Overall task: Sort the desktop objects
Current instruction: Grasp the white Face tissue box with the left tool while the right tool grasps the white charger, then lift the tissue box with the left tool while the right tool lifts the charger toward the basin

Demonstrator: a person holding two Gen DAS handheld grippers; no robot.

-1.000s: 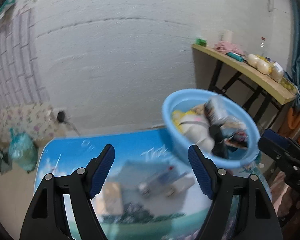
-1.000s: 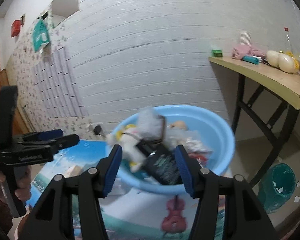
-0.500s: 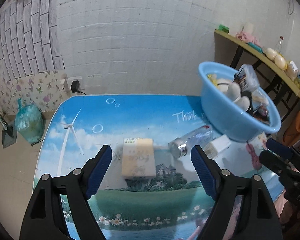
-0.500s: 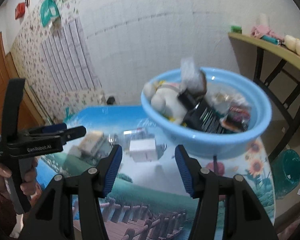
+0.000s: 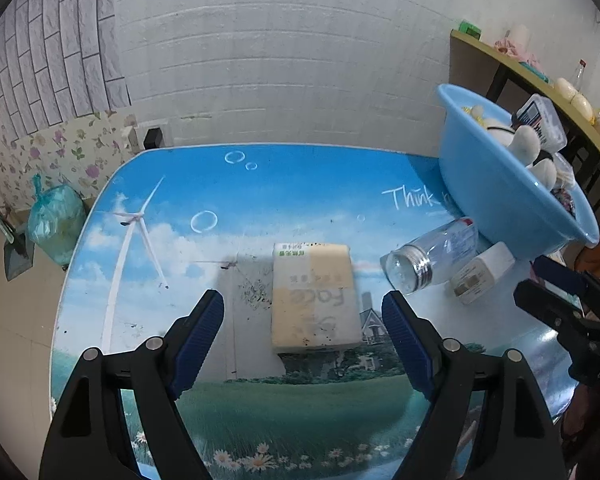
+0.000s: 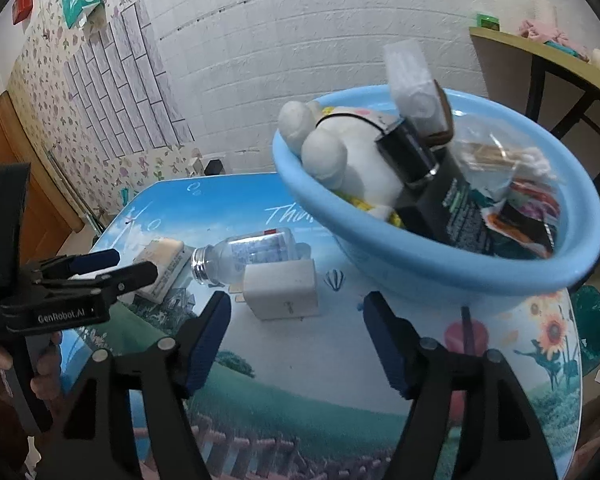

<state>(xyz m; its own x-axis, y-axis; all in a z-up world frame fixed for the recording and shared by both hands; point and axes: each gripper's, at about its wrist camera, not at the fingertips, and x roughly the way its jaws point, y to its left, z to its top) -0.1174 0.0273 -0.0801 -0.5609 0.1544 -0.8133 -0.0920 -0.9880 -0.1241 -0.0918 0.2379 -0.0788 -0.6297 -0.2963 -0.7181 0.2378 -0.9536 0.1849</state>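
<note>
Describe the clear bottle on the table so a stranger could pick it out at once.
Start at the blue basin on the picture-printed table. Just beside it, on the tabletop, the clear bottle lies on its side. Unlike the white charger and tissue pack nearby, it is see-through with a silver threaded neck.

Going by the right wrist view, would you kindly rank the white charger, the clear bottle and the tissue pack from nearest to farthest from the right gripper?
1. White charger: just ahead of the open right gripper.
2. Clear bottle: lying on its side behind the charger.
3. Tissue pack: farther left, beside the left gripper.
</note>
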